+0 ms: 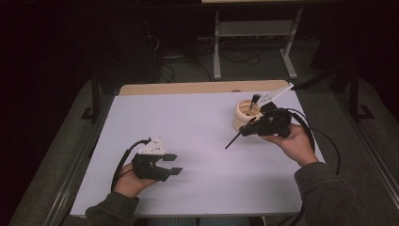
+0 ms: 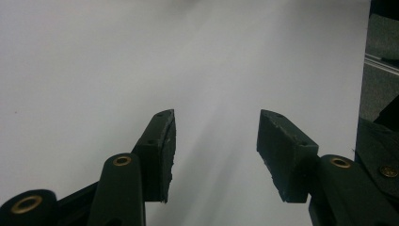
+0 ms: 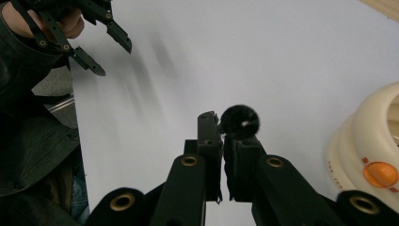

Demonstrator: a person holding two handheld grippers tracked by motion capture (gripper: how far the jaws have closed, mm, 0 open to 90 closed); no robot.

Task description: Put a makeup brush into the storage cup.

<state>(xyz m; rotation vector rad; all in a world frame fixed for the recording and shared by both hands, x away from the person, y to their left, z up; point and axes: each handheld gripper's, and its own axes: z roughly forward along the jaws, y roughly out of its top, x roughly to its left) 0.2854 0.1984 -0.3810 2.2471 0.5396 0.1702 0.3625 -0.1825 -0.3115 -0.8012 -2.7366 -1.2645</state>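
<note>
My right gripper (image 1: 245, 130) (image 3: 222, 123) is held over the right side of the white table (image 1: 188, 117), shut on a thin black brush (image 1: 233, 140) whose handle slants down-left out of the jaws. In the right gripper view the brush (image 3: 240, 121) shows end-on as a dark round blur at the jaw tips. Just behind the gripper stands a cream round holder (image 1: 241, 117) (image 3: 367, 141) with another black-tipped brush (image 1: 255, 99) and a white stick (image 1: 277, 94) in it. My left gripper (image 1: 176, 163) (image 2: 216, 141) (image 3: 114, 59) hovers at the near left, open, nothing between its pads.
A wooden strip (image 1: 202, 87) runs along the table's far edge. Beyond it are a dark floor, cables and a metal stand (image 1: 254, 42). A cable (image 1: 329, 146) trails from the right gripper past the table's right edge.
</note>
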